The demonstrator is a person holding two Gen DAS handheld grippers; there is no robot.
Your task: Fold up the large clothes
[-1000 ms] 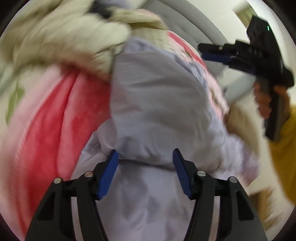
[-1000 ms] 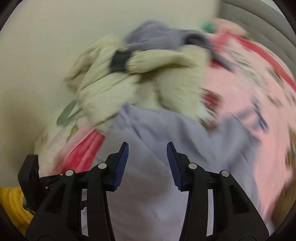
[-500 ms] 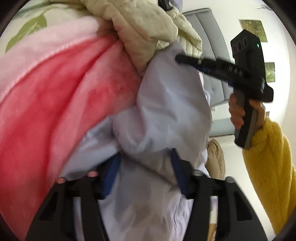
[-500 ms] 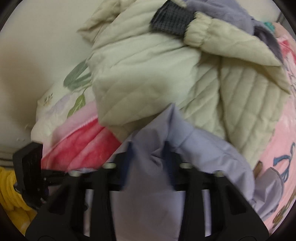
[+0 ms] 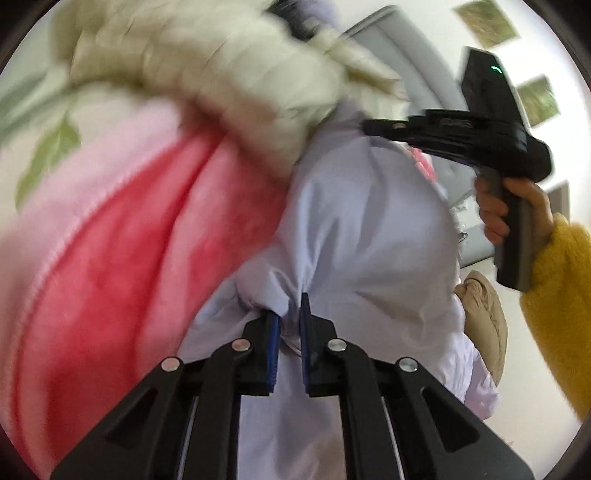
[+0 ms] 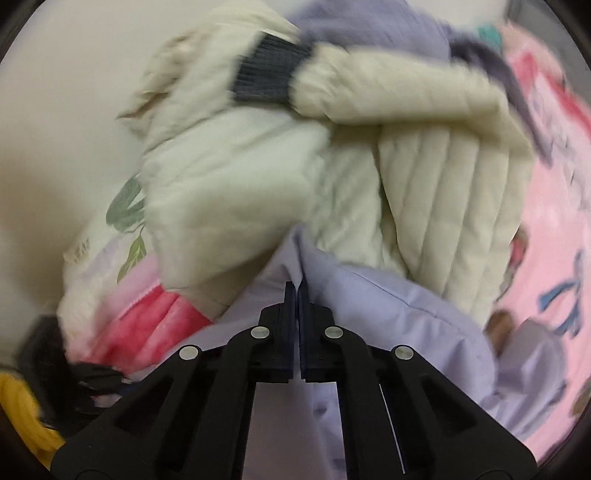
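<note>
A pale lilac shirt [image 5: 362, 229] lies bunched on a pink and red blanket [image 5: 122, 236]. My left gripper [image 5: 290, 314] is shut on a fold of the shirt near its lower edge. My right gripper [image 6: 296, 291] is shut on another fold of the same shirt [image 6: 388, 314], close under a cream quilted jacket [image 6: 424, 177]. The right gripper also shows in the left wrist view [image 5: 373, 127], with its tips at the shirt's far edge.
The cream quilted jacket [image 5: 229, 74] with a dark knit cuff [image 6: 271, 72] lies piled over the blanket behind the shirt. A grey-violet garment [image 6: 373, 22] lies beyond it. A grey sofa back [image 5: 413, 59] and a beige cushion [image 5: 484, 317] are at the right.
Both grippers were open over the lilac shirt a second ago. Both have since closed on folds of it, and the fabric now bunches at their tips.
</note>
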